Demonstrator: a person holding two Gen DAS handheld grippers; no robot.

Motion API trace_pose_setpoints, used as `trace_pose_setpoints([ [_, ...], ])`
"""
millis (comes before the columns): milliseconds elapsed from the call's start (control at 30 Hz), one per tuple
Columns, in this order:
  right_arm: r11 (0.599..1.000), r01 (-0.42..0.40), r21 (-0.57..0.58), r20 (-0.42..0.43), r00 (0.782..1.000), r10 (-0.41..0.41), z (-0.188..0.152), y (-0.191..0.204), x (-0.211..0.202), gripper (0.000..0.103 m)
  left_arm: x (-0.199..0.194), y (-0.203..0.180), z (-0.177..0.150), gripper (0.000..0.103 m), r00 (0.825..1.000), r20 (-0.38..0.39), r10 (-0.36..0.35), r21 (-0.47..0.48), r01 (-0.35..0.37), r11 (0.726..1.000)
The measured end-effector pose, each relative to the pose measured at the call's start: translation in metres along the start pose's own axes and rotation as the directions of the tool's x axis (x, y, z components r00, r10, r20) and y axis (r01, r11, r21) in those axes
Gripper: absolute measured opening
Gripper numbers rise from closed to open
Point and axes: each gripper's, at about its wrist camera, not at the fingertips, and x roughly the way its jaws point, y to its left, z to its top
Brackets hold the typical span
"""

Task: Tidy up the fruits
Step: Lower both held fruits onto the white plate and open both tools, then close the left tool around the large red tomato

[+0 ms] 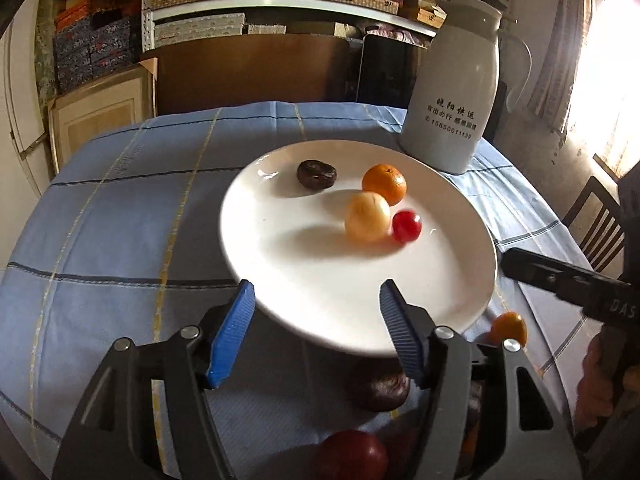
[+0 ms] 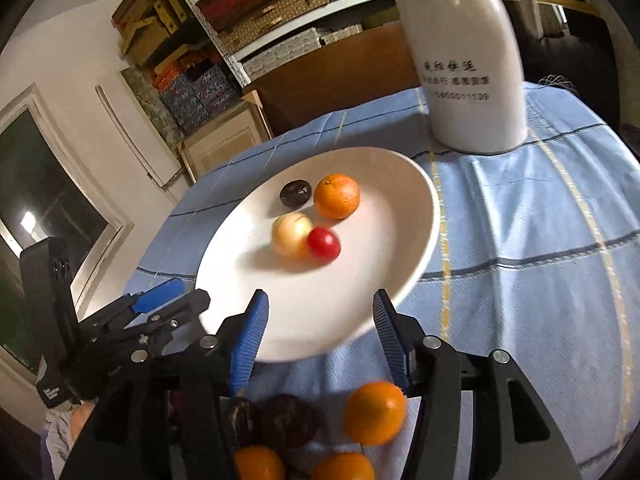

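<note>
Both claws stand part open and empty: left claw and right claw hover over the plate's near rim. 4 fruits lie on it: dark fruit, orange, pale fruit, red fruit. More oranges wait at the bench's near edge, probably next to be plated.

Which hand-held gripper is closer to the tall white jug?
Right. The right hand-held gripper is at the plate's jug-side edge; the left hand-held gripper is further from the tall white jug.
</note>
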Motion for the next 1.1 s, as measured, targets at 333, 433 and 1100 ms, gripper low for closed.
trace_pose_setpoints([
  [333,0.990,0.008,0.143,0.066,0.998,-0.017,-0.033,-0.041,-0.049,0.067,-0.024,-0.003,-0.036,0.078,1.000,-0.011,0.021,0.029,-0.020,0.999],
  [433,0.981,-0.012,0.194,0.086,0.996,-0.005,-0.042,-0.052,-0.060,0.067,-0.028,-0.008,-0.045,0.078,1.000,-0.016,0.024,0.046,-0.024,0.999],
  [1100,0.989,0.026,0.142,0.049,0.998,-0.033,-0.070,-0.042,-0.069,0.073,-0.047,0.038,-0.071,0.094,0.995,-0.037,0.092,-0.085,-0.095,0.992],
])
